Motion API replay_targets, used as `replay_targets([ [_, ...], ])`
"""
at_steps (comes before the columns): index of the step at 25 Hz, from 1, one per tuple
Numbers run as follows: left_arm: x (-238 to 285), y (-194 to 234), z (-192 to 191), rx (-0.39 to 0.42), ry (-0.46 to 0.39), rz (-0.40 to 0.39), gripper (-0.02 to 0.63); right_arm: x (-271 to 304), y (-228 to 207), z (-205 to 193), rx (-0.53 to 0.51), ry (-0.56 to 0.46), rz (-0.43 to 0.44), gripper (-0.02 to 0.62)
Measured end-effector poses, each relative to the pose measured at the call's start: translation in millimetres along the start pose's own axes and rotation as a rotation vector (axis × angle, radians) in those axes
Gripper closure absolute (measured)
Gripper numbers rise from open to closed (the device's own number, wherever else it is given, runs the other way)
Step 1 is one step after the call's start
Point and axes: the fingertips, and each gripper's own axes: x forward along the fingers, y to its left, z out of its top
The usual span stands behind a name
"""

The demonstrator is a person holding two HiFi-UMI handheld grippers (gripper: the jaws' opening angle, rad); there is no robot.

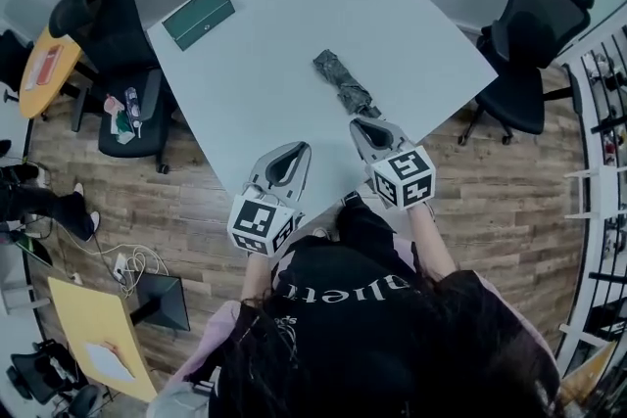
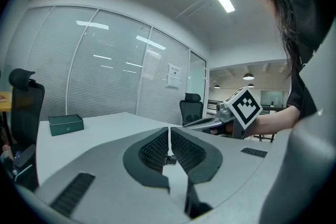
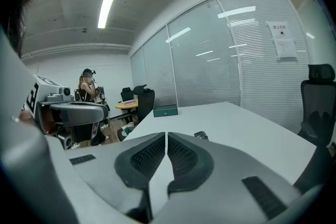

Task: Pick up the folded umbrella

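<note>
a dark grey, mottled fabric folded umbrella (image 1: 343, 81) lies flat on the pale grey desk (image 1: 294, 24), collapsed into a short, crumpled roll. it runs diagonally, its far end toward the desk's middle and its thicker near end toward the near right edge, nothing touching it.

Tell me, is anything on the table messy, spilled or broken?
Nothing stands out. The dark folded fabric umbrella lies flat on the pale grey table, and the dark green flat box sits tidy near its far corner. Nothing looks spilled or broken.
</note>
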Motion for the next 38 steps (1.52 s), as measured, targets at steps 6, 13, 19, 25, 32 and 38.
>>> replay_targets([
  [6,39.0,15.1,16.3,0.001,-0.017,0.052,0.580,27.4,-47.6,12.9,-0.009,-0.004,0.033,0.571],
  [13,71.6,29.1,20.7,-0.008,0.006,0.122,0.580,75.7,-92.7,9.5,-0.023,0.076,0.087,0.569],
  [19,90.1,38.3,24.0,-0.015,0.018,0.186,0.580,124.0,-126.9,-19.7,-0.026,0.201,0.130,0.509],
  [25,93.2,53.1,21.1,-0.036,0.038,0.261,0.580,174.4,-140.7,-65.9,-0.035,0.370,0.180,0.429],
  [32,79.2,72.1,16.2,-0.066,0.061,0.360,0.580,215.0,-151.8,-101.7,-0.034,0.509,0.108,0.297],
  [38,62.7,76.1,6.3,-0.089,0.076,0.424,0.580,227.6,-147.3,-134.2,-0.061,0.618,0.022,0.291],
])
